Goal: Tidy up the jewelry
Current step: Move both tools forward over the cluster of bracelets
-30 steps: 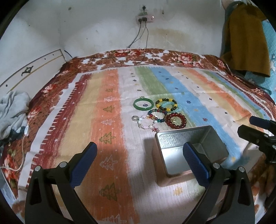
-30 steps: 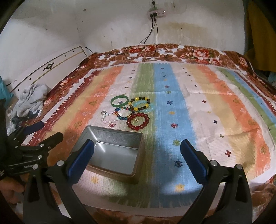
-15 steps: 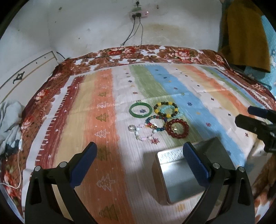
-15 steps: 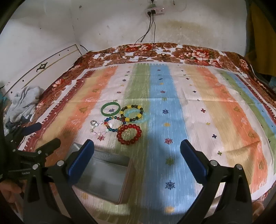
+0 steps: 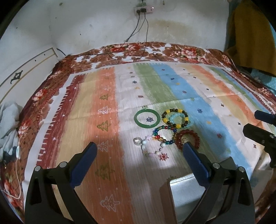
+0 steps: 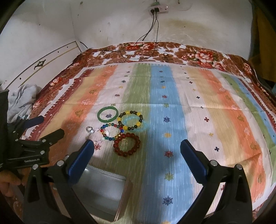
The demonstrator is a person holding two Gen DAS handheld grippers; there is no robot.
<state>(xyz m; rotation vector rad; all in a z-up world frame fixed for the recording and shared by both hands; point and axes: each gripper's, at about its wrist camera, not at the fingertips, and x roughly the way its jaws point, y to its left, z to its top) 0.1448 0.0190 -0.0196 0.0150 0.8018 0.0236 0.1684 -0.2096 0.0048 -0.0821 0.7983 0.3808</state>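
Several bracelets lie together on the striped cloth: a green bangle (image 5: 147, 118) (image 6: 107, 113), a yellow-and-dark bead bracelet (image 5: 175, 118) (image 6: 130, 120) over a pale blue one, a multicolour bead bracelet (image 5: 163, 135) (image 6: 110, 131), a dark red bead bracelet (image 5: 188, 138) (image 6: 126, 144) and a pale bead strand with a ring (image 5: 138, 141) (image 6: 89, 129). An open metal tin (image 5: 193, 194) (image 6: 101, 191) stands in front of them. My left gripper (image 5: 139, 160) is open and empty, just short of the bracelets. My right gripper (image 6: 137, 155) is open and empty, near the red bracelet.
The striped cloth (image 5: 103, 120) covers a bed with a floral border. A grey cloth heap (image 5: 8, 124) (image 6: 24, 101) lies at the left edge. Cables hang from a wall socket (image 5: 144, 9) onto the bed's far end. Mustard fabric (image 5: 248, 34) hangs at the right.
Both grippers have moved forward toward the bracelets. The tin has slid toward the bottom of both views. Both stay open and empty.
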